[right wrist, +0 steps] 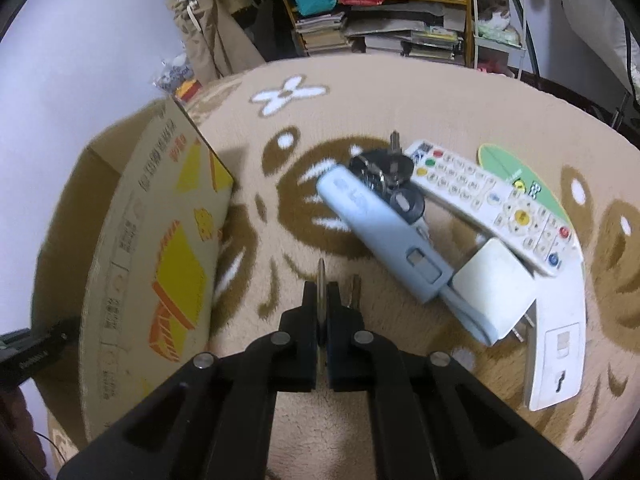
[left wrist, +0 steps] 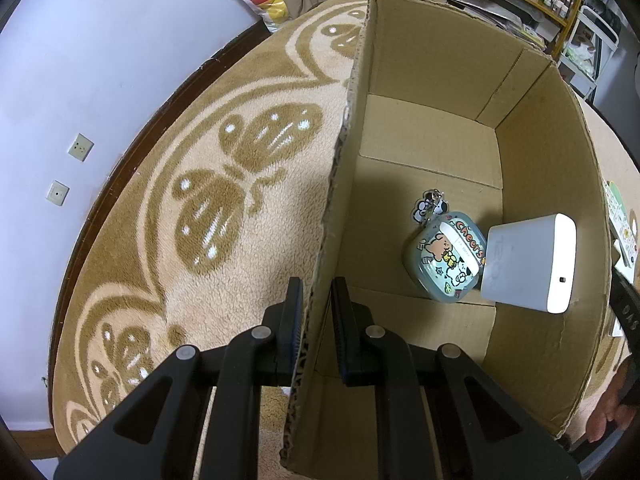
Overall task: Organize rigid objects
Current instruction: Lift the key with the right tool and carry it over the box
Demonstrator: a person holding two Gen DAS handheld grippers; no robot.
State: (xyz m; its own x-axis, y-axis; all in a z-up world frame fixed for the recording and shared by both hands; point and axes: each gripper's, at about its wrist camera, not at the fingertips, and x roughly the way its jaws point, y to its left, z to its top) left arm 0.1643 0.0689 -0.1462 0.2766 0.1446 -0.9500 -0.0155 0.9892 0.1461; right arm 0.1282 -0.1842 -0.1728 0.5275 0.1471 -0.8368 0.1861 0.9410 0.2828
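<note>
My left gripper (left wrist: 316, 292) is shut on the near-left wall of the open cardboard box (left wrist: 440, 92). Inside the box lie a cartoon earbud case with a keychain (left wrist: 446, 258) and a white power bank (left wrist: 532, 264). My right gripper (right wrist: 321, 292) is shut on a thin round metal piece (right wrist: 320, 280), likely a key ring, with a key (right wrist: 354, 290) hanging beside it, above the rug to the right of the box (right wrist: 160, 240). On the rug lie a light blue case (right wrist: 380, 228), a white charger block (right wrist: 494, 290), a white remote (right wrist: 492, 204) and dark keys (right wrist: 384, 172).
A white flat device (right wrist: 558, 344) and a green-edged card (right wrist: 516, 172) lie under the remote. The beige and brown rug (left wrist: 200, 184) covers the floor. Shelves with books and bags (right wrist: 380, 20) stand behind. A white wall (left wrist: 80, 60) is to the left.
</note>
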